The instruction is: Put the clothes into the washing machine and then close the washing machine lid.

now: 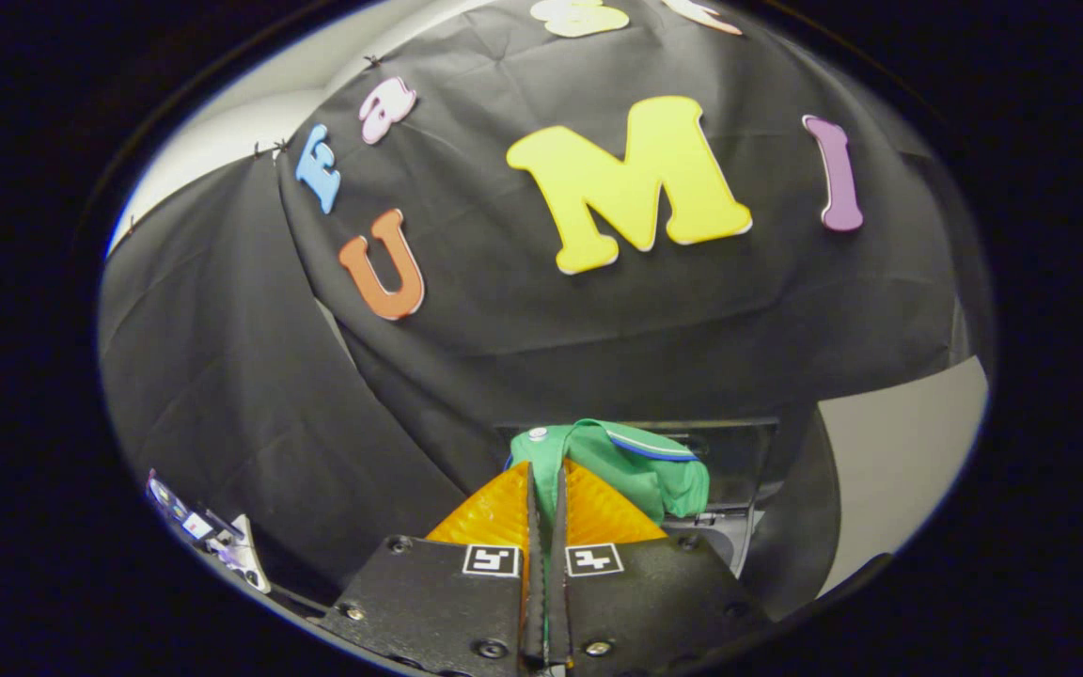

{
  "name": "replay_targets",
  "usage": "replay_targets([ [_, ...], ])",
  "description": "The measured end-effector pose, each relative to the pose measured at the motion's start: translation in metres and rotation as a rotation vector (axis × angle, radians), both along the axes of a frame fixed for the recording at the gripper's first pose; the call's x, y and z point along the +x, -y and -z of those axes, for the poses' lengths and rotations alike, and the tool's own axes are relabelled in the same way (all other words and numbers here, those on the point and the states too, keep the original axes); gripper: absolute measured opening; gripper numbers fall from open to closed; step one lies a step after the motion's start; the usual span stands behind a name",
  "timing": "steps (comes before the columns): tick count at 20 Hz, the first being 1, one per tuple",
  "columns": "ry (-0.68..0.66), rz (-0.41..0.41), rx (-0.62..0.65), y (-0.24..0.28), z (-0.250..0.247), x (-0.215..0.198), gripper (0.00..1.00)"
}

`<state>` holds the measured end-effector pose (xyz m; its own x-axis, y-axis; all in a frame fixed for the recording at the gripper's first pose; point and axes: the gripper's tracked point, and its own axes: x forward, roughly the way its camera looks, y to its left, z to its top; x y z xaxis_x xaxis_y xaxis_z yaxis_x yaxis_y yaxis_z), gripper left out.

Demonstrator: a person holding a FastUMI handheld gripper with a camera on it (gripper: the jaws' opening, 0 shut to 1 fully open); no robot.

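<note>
A green garment [631, 465] with a blue and white trimmed edge and a white snap button hangs bunched from my gripper [546, 480]. Both orange fingers [494, 512] press together on a fold of its cloth, which sticks up past the tips and droops to the right. Just beyond and below the cloth sits the dark washing machine [734, 461], its raised lid showing as a dark panel behind the garment. The machine's opening is hidden by the fingers and the cloth.
The black cloth wall [523, 320] rises close behind the machine. A pale wall [899, 451] stands to the right. Small items with labels [208, 531] lie low to the left of the fingers.
</note>
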<state>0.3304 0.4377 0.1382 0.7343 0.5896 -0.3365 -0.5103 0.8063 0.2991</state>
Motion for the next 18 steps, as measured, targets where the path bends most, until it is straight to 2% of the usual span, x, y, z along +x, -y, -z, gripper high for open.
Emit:
replay_targets([
  [8,-0.159,0.052,-0.090,-0.025,0.120,0.053,0.05],
  [13,-0.254,0.100,-0.152,-0.032,0.190,0.069,0.05],
  [18,-0.346,0.128,-0.221,-0.031,0.244,0.068,0.05],
])
